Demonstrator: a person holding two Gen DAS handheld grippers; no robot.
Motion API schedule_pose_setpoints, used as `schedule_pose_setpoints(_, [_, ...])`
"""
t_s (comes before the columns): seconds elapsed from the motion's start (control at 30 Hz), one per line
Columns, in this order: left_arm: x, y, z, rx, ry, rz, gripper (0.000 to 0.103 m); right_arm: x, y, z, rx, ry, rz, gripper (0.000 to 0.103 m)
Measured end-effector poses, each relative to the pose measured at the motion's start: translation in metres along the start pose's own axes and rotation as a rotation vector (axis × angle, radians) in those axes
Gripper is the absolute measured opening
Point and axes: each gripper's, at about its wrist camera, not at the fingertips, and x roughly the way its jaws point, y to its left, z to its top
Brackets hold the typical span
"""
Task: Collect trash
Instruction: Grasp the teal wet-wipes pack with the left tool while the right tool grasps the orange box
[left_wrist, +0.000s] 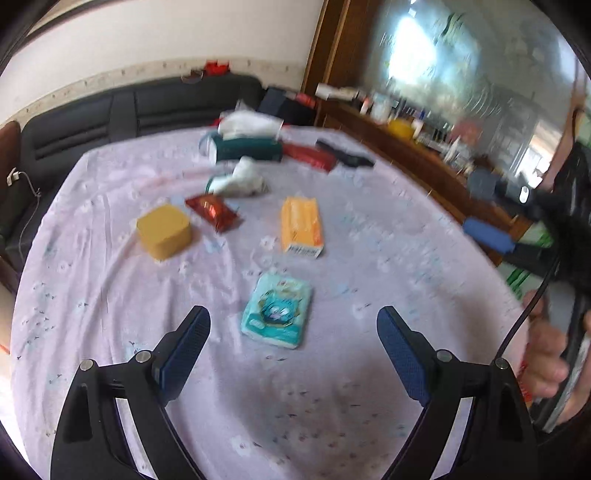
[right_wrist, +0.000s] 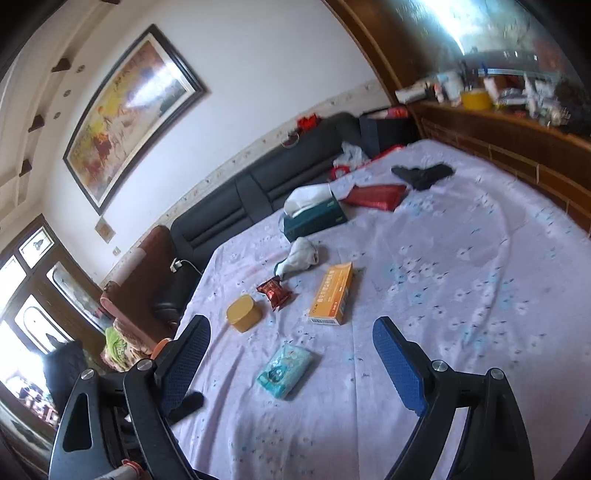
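Lilac floral cotton-looking bedsheet (right_wrist: 461, 266), matt, creased. Glossy crinkled red foil snack wrapper (right_wrist: 275, 293). Orange cardboard box (right_wrist: 332, 295), smooth, matt. Teal soft plastic tissue pack (right_wrist: 284, 371), slight sheen. Varnished brown wooden headboard (right_wrist: 517, 147), glossy.

One teal tissue pack (left_wrist: 276, 311) (right_wrist: 283, 371). One orange carton (left_wrist: 301, 226) (right_wrist: 331, 294). One yellow round tub (left_wrist: 163, 230) (right_wrist: 243, 312). One red snack wrapper (left_wrist: 214, 212) (right_wrist: 275, 292). One crumpled white mask (left_wrist: 242, 181) (right_wrist: 301, 256). One green tissue box (left_wrist: 247, 147) (right_wrist: 314, 218). One flat red packet (left_wrist: 308, 155) (right_wrist: 376, 195). One black item (left_wrist: 345, 155) (right_wrist: 423, 173), kind unclear. Eight things counted on bedsheet (left_wrist: 110, 295) (right_wrist: 461, 295).
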Motion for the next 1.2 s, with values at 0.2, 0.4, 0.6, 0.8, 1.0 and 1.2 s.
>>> schedule_pose_setpoints(0.2, [0.047,-0.003,0.001,0.056,0.107,0.068,0.090,0.049,-0.015,0.015,0.041,0.067,0.002,0.092])
schedule_pose_setpoints(0.4, [0.084,0.013,-0.002,0.012,0.170,0.082,0.090,0.105,-0.033,0.025,0.078,0.156,0.004,0.092])
schedule_pose_setpoints(0.6, [0.105,0.022,-0.006,-0.025,0.211,0.072,0.089,0.154,-0.038,0.026,0.065,0.236,-0.013,0.093])
schedule_pose_setpoints(0.8, [0.101,0.024,-0.006,-0.030,0.189,0.118,0.062,0.207,-0.032,0.025,0.004,0.324,-0.094,0.092])
schedule_pose_setpoints(1.0, [0.094,0.048,-0.003,-0.131,0.175,0.115,0.052,0.241,-0.021,0.015,-0.097,0.377,-0.228,0.080])
schedule_pose_setpoints(1.2, [0.091,0.055,-0.003,-0.173,0.169,0.111,0.048,0.231,-0.021,0.002,-0.175,0.382,-0.288,0.057])
